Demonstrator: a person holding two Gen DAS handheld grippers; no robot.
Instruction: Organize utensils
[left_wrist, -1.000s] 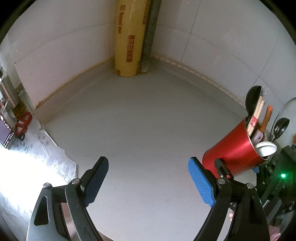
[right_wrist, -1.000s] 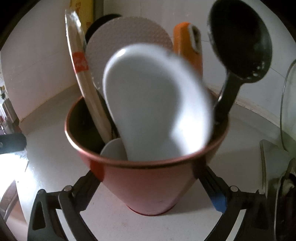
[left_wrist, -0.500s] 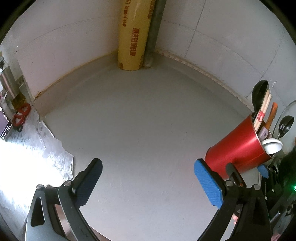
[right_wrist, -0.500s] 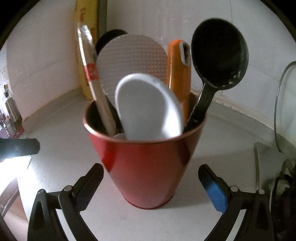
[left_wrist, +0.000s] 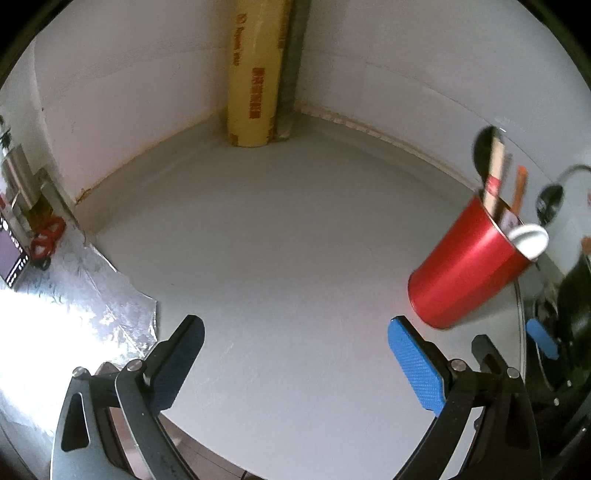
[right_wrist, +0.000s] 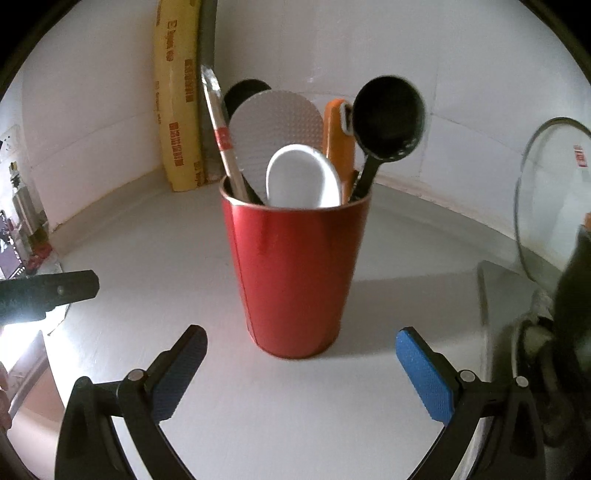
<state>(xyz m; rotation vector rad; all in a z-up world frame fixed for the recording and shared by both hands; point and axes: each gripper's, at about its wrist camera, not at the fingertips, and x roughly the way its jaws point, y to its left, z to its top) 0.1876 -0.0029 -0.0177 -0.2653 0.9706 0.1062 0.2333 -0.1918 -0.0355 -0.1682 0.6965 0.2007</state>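
A red cup (right_wrist: 295, 273) stands upright on the grey counter, a little beyond my right gripper (right_wrist: 301, 354), which is open and holds nothing. Inside the cup stand a white spoon (right_wrist: 301, 177), a black ladle (right_wrist: 388, 118), an orange-handled tool (right_wrist: 338, 140), wrapped chopsticks (right_wrist: 221, 136) and a grey dimpled paddle (right_wrist: 277, 122). My left gripper (left_wrist: 295, 347) is open and empty over bare counter; in its view the red cup (left_wrist: 469, 269) is at the right, and a blue pad (left_wrist: 541, 341) of the right gripper shows below it.
A yellow roll of wrap (left_wrist: 255, 74) leans in the wall corner. Crinkled foil (left_wrist: 92, 284) and red scissors (left_wrist: 46, 236) lie at the left. A glass lid (right_wrist: 550, 192) stands at the right beside dark cookware (right_wrist: 569, 295). The left gripper's finger (right_wrist: 48, 291) shows at the left.
My right gripper has backed away from the red cup, which had filled its view and sat between its fingers. The left gripper opened a bit wider and shifted, the cup sliding right in its view.
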